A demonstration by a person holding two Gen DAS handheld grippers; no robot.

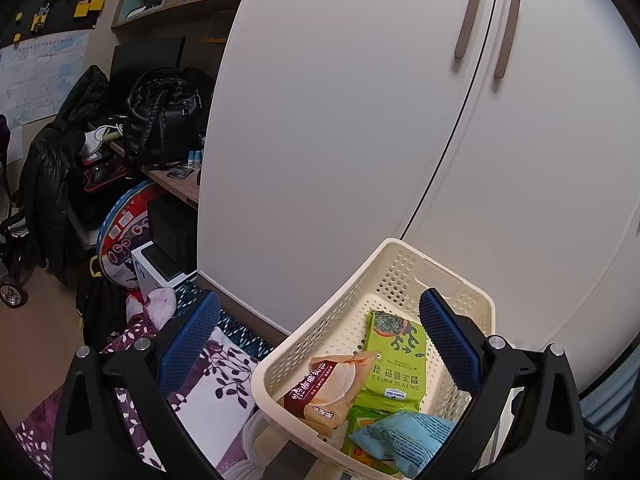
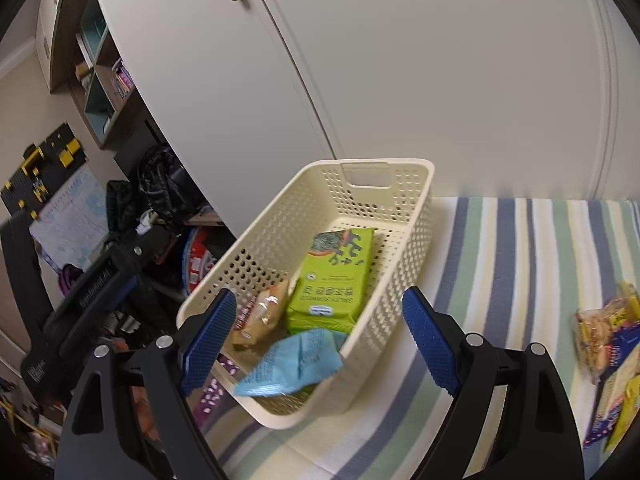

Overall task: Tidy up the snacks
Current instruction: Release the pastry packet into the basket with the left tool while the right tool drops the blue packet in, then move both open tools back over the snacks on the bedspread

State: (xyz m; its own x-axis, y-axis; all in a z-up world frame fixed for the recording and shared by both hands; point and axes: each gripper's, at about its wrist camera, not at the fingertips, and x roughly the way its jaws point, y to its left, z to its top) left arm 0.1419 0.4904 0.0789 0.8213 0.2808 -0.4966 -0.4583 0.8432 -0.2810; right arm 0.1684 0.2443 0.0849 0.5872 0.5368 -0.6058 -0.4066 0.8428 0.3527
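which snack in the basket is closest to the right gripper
The light blue packet, lying at the basket's near end just ahead of the right gripper. The green seaweed pack and the brown-and-orange packet lie farther in.

The green packet (image 1: 394, 360) in the basket (image 1: 400, 276) reads "SALTY SEAWEED" (upside down, with Korean letters beside it). The brown packet (image 1: 316, 390) left of it bears Chinese characters, too small to read.
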